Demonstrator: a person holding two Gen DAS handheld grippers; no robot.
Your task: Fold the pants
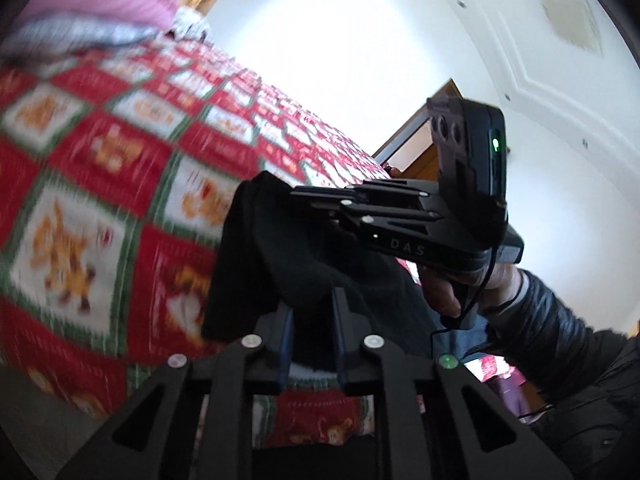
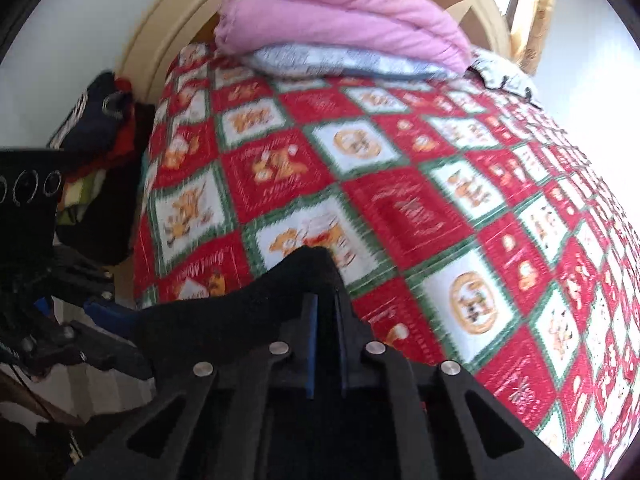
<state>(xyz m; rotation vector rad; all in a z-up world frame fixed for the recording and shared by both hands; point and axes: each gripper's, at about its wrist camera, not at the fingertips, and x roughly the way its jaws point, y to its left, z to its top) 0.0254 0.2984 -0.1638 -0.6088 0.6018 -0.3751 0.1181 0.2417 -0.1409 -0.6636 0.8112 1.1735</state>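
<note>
With both jaws clamped, I hold the black pants [image 1: 256, 248] above the bed.
My left hand-held gripper [image 1: 312, 320] and right hand-held gripper [image 2: 326, 320] each pinch the fabric; it hangs off the checked red quilt [image 2: 400, 200], near the pink blanket [image 2: 340, 12].

The bed [image 2: 400, 208] lies mostly bare under its red, white and green quilt [image 2: 460, 240], leaving broad open room across its middle and far side. At the head end a pink blanket [image 2: 340, 12] stacked on a grey folded cloth [image 2: 340, 62] blocks the way. Beside the bed's edge a pile of dark clothes [image 2: 100, 140] crowds the gap. The black pants [image 1: 280, 248] hang between the left tool [image 1: 312, 320] and the right tool [image 1: 320, 200], filling the space there.
</note>
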